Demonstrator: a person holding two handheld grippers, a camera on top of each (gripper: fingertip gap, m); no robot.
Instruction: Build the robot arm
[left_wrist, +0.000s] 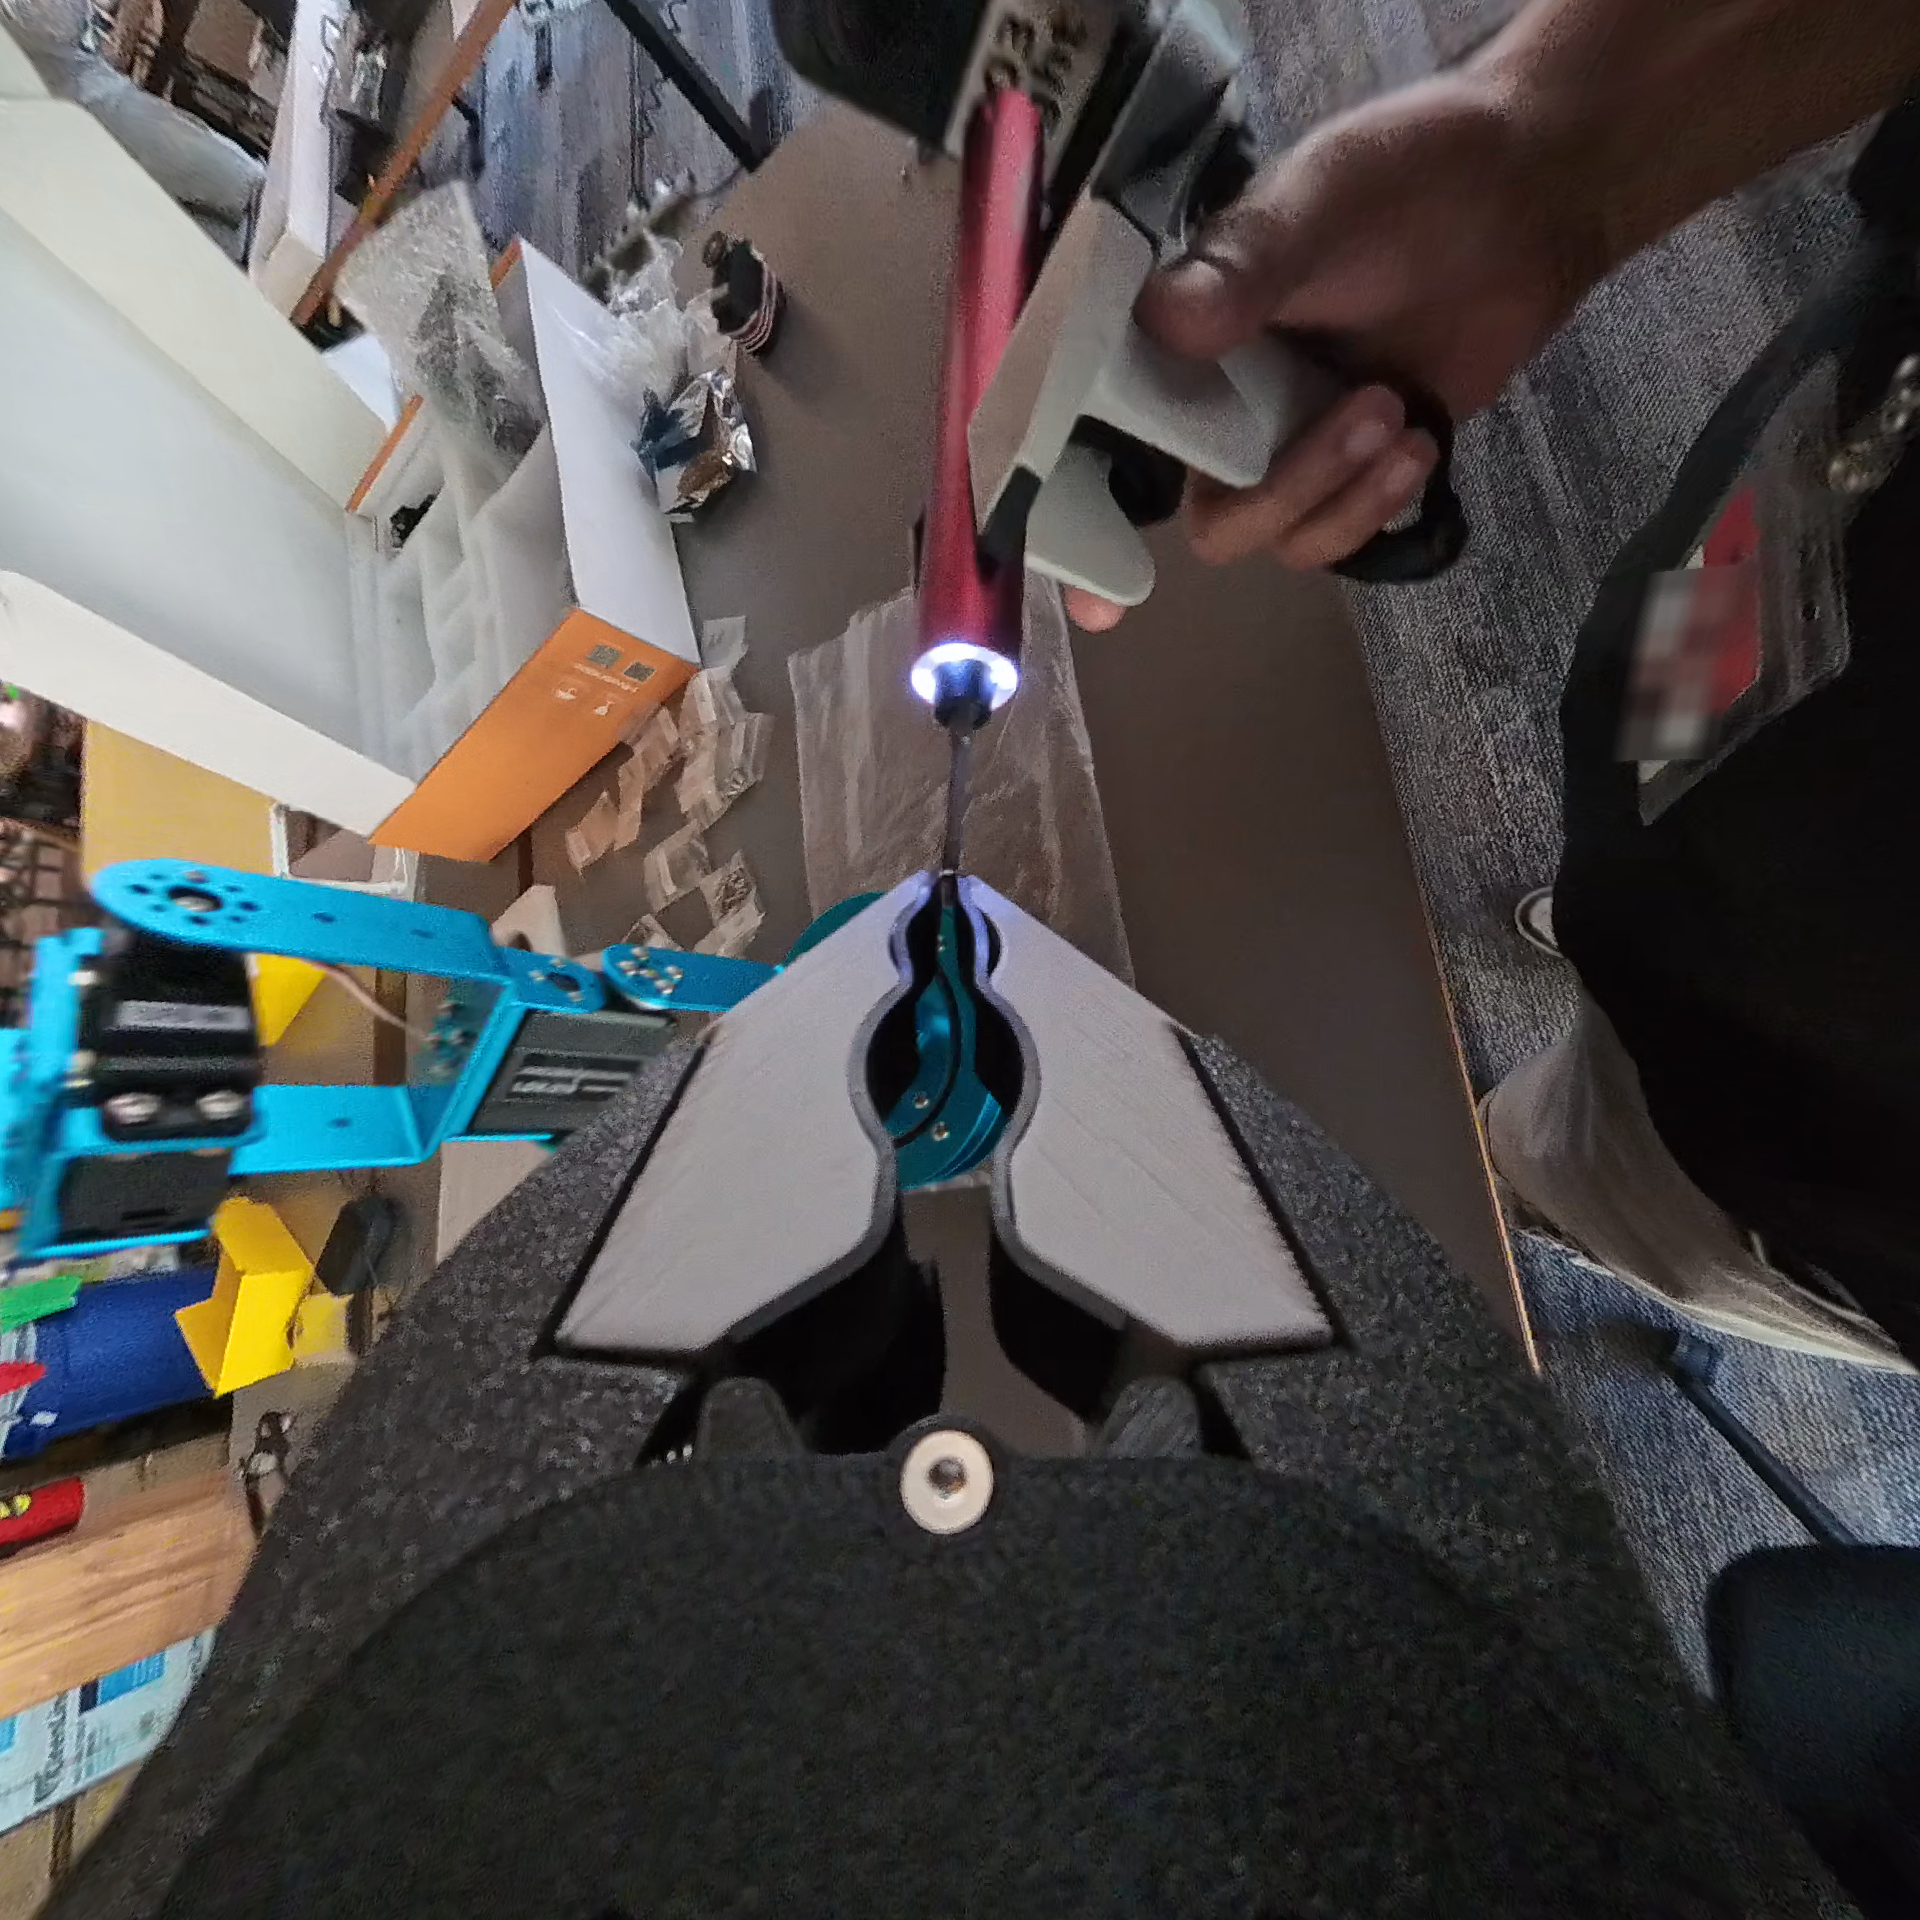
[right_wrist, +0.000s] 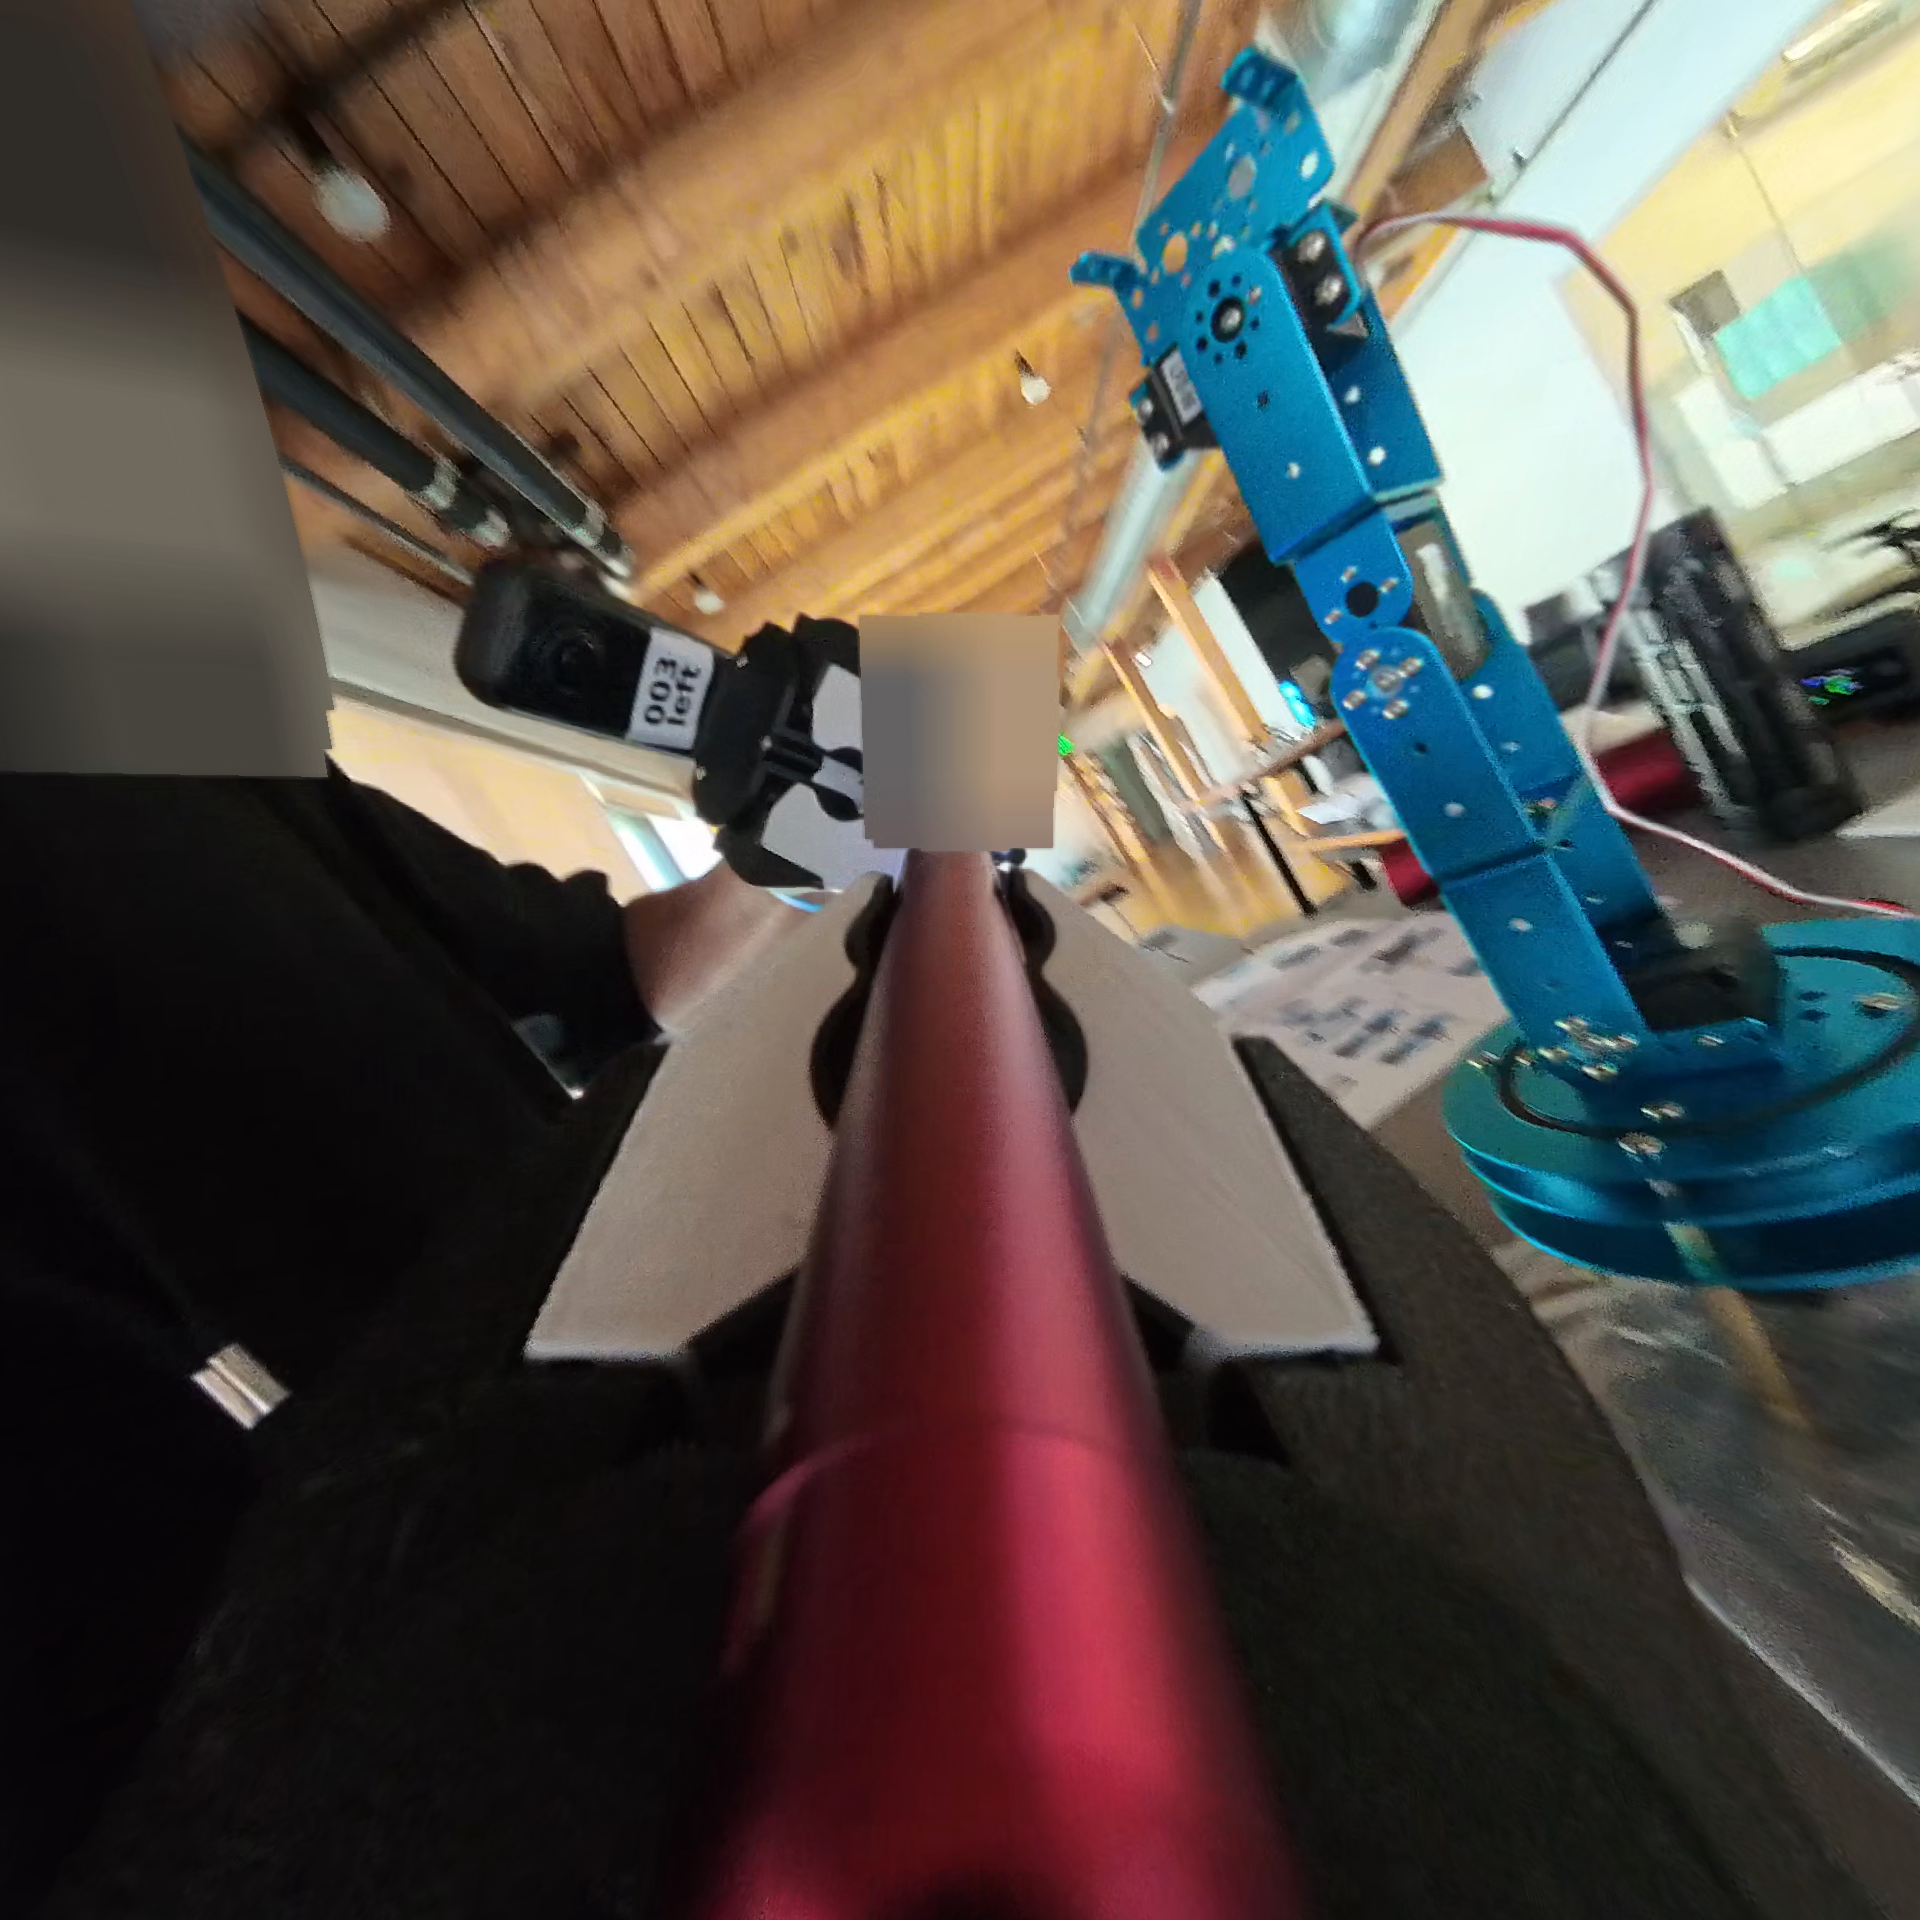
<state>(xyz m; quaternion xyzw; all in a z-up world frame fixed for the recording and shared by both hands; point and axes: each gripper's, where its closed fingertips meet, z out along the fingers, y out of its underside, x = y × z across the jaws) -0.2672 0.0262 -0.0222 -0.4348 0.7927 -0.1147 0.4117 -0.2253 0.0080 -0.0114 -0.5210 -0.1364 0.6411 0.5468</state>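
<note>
Gripping blue robot-arm base (left_wrist: 940, 1049), left claw (left_wrist: 948, 894), right claw (right_wrist: 945, 894) clamping red screwdriver (right_wrist: 966, 1299) (labelled camera (right_wrist: 582, 675) opposite)

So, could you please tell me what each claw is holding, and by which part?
The left claw grips the blue robot arm kit by its round base discs. The right claw grips the red electric screwdriver along its barrel.

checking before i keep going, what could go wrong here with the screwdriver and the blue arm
The left claw pinches only the round base of the blue arm, so the long arm could swing or twist. The red screwdriver has a thin bit at the claw tips; it may slip off.
</note>
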